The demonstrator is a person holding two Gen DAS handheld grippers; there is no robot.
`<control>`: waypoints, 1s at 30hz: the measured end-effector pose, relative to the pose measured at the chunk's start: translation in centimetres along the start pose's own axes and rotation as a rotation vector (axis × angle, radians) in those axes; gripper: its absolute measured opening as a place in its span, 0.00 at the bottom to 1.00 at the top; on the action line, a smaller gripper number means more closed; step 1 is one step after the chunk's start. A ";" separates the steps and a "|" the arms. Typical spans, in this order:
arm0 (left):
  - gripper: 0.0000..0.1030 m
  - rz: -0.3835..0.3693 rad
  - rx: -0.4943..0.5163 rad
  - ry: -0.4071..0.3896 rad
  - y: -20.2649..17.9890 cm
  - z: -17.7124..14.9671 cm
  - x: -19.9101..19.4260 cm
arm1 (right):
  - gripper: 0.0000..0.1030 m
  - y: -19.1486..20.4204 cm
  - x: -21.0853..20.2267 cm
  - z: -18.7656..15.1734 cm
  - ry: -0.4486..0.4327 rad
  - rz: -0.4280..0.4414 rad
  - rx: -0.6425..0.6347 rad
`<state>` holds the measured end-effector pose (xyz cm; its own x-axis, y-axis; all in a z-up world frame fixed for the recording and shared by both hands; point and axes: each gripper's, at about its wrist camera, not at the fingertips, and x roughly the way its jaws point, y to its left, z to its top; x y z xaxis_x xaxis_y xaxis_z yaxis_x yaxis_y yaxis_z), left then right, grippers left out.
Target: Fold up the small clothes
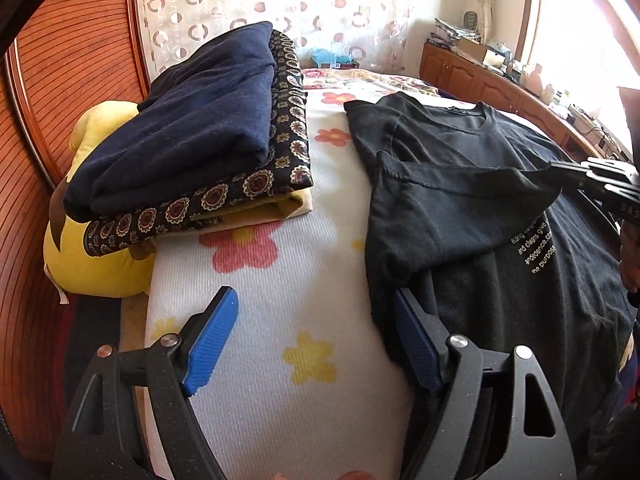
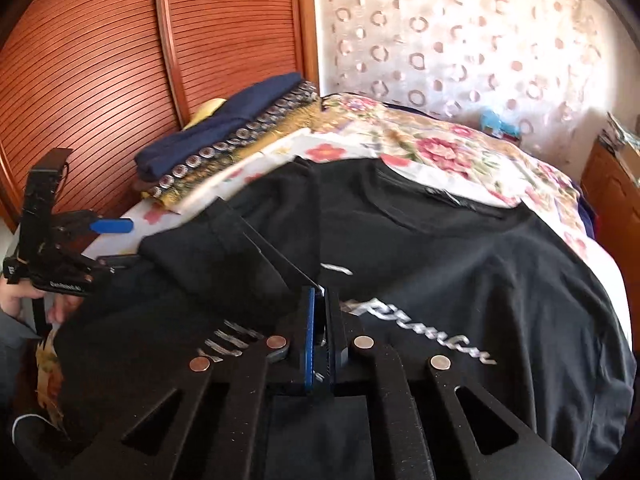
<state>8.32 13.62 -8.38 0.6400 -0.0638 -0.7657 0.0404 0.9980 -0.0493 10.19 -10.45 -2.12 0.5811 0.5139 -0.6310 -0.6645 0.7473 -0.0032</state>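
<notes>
Carry the sleeve flap straight across the black T-shirt (image 1: 480, 216) and lay it flat before you let go, so the fold line stays even with the shirt's side. Your right gripper (image 2: 320, 312) has its jaws pressed together; a taut edge of black cloth runs up to the tips, so it appears to be pinching the shirt. Your left gripper (image 1: 316, 320) is spread wide and holds nothing. From it, the shirt lies at about two o'clock, its near edge at the right-hand finger (image 1: 416, 340). The folded stack (image 1: 192, 152) sits at eleven o'clock.
</notes>
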 end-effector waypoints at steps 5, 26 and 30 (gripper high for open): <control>0.77 0.007 0.003 -0.011 -0.3 0.4 -0.6 | 0.04 0.0 0.6 0.6 -0.007 -0.016 0.030; 0.41 -0.137 0.043 -0.045 -4.4 7.7 2.0 | 0.10 -2.3 -1.7 -2.9 0.115 -0.167 0.069; 0.31 -0.098 0.072 -0.015 -4.7 8.5 3.6 | 0.13 -2.3 -2.1 -3.1 0.110 -0.169 0.084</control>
<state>16.94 8.70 -5.50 0.6417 -0.1619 -0.7496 0.1583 0.9844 -0.0770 9.09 -14.57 -3.17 0.6229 0.3330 -0.7079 -0.5182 0.8535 -0.0544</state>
